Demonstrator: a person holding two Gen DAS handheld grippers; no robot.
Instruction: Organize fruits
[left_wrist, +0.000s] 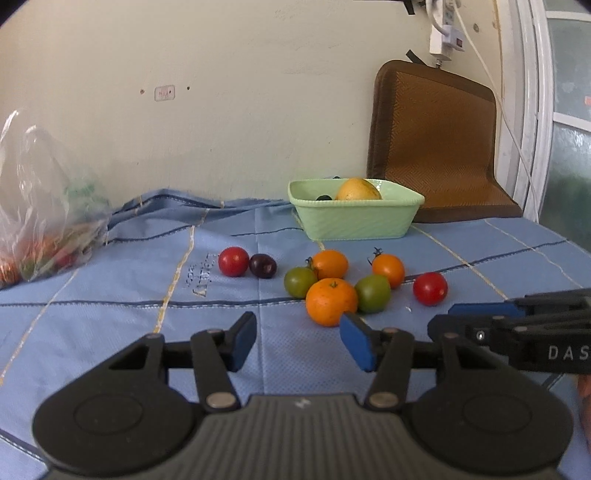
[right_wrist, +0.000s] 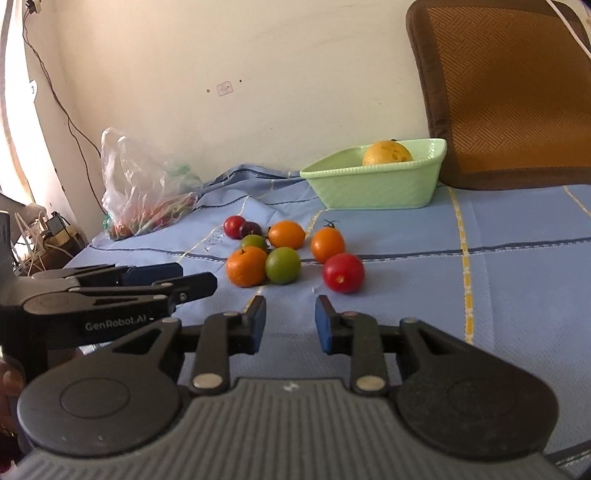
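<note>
On the blue cloth (left_wrist: 110, 332), loose fruit in a cluster ahead of both tongs. At the far left of it, a red tomato (left_wrist: 233, 261) touching a dark plum (left_wrist: 263, 266). To the right, a green tomato (left_wrist: 300, 282) against an orange tomato (left_wrist: 330, 264), and nearest the camera a larger orange tomato (left_wrist: 331, 301) pressed against a second green tomato (left_wrist: 373, 293). Just behind that, a stalked orange tomato (left_wrist: 388, 270); off to the right and apart from the rest, a second red tomato (left_wrist: 430, 288).

Farther back, close to the wall, a pale green bowl (left_wrist: 354, 221) holding a yellow fruit (left_wrist: 358, 189) and something small and dark, too little of it showing to name. Behind the bowl, a brown cushion (left_wrist: 436, 140) leaning upright on the wall. At the left edge of the cloth, a clear plastic bag (left_wrist: 40, 206) with red and green contents, blurred.

Left tongs (left_wrist: 300, 332) parted moderately, nothing between the blue pads, hovering just short of the larger orange tomato. Right tongs (right_wrist: 290, 314) set narrower but with a clear gap, also gripping nothing, pointing at the cloth near the second red tomato. Both tongs side by side, close together, each visible in the other's view.
</note>
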